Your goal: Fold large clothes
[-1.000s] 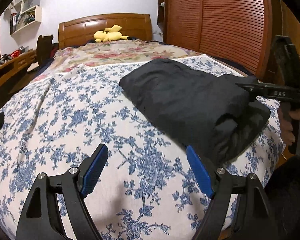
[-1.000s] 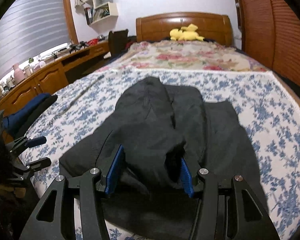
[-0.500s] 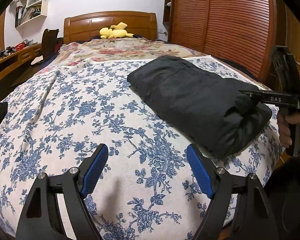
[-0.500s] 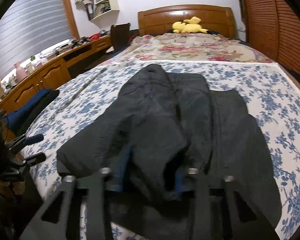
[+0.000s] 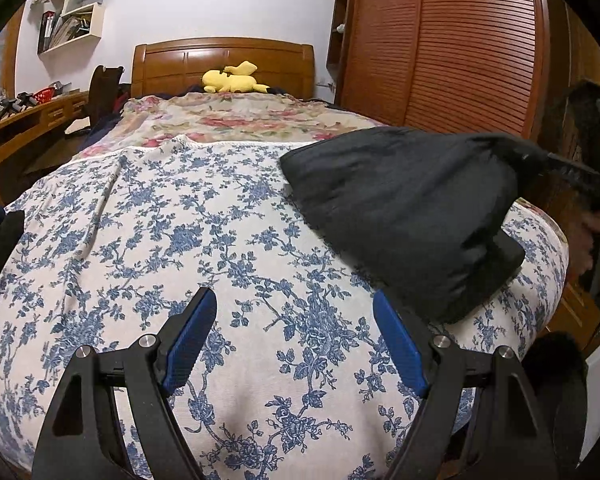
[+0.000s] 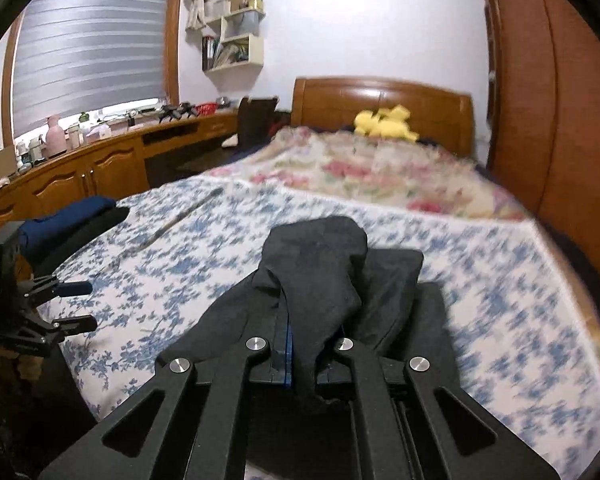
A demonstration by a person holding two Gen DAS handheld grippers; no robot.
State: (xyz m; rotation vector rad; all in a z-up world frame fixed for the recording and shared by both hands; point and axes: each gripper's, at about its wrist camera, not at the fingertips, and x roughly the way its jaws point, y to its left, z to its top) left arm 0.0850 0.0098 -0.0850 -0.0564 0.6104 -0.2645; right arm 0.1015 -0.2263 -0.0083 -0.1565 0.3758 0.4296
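The right gripper [image 6: 300, 354] has its jaws pinched tight on a bunched fold of the black garment [image 6: 320, 276], which drapes up from the blue-flowered bedspread [image 6: 520, 320] toward twelve o'clock in its own view. In the left wrist view the garment [image 5: 400, 208] sits at about two o'clock, its near end lifted off the bedspread [image 5: 180, 220]. The left gripper [image 5: 296, 340] hangs at six o'clock with its jaws wide apart and nothing between them.
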